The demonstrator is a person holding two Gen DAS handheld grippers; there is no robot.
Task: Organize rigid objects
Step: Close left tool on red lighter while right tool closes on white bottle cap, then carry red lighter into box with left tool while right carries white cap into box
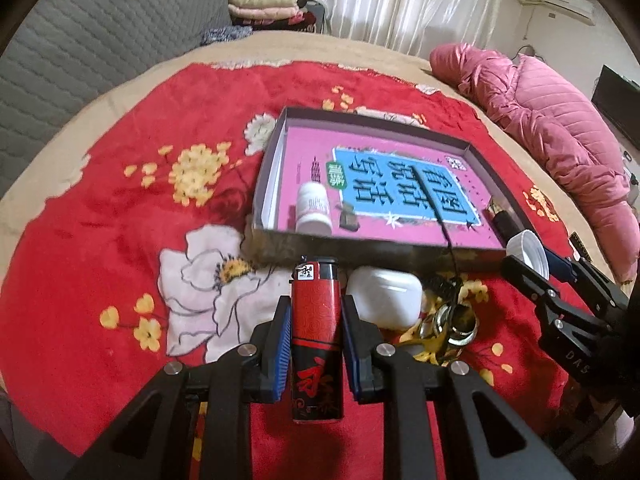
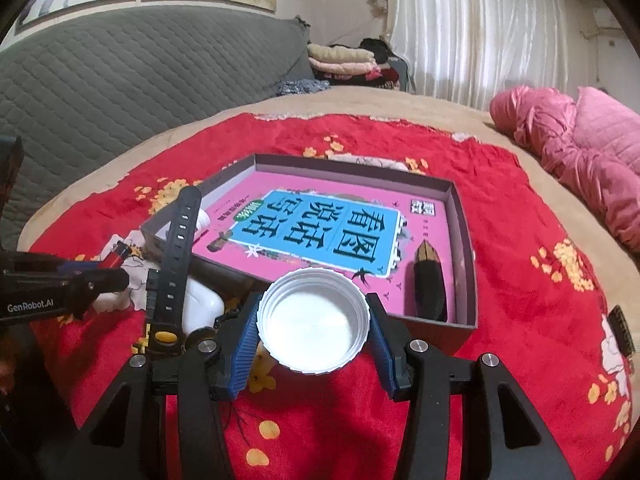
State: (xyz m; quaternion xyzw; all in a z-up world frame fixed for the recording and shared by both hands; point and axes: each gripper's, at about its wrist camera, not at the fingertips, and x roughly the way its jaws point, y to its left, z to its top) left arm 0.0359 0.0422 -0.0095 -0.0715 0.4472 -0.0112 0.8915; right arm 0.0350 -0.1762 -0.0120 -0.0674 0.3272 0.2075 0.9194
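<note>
My left gripper (image 1: 316, 312) is shut on a red and black lighter (image 1: 316, 340), held above the red blanket just in front of the open cardboard box (image 1: 360, 250). My right gripper (image 2: 312, 312) is shut on a white plastic lid (image 2: 312, 320), its hollow side facing the camera, near the box's front edge (image 2: 440, 330). The lid also shows in the left wrist view (image 1: 528, 250). Inside the box lie a pink and blue book (image 2: 320, 232), a white pill bottle (image 1: 314, 208) and a black oval object (image 2: 430, 284).
A white earbud case (image 1: 384, 294), a black watch strap (image 2: 176, 256) and a bunch of metal rings (image 1: 452, 322) lie on the flowered red blanket (image 1: 120, 220) in front of the box. A pink jacket (image 2: 580, 152) lies at the right. A grey headboard (image 2: 120, 72) stands behind.
</note>
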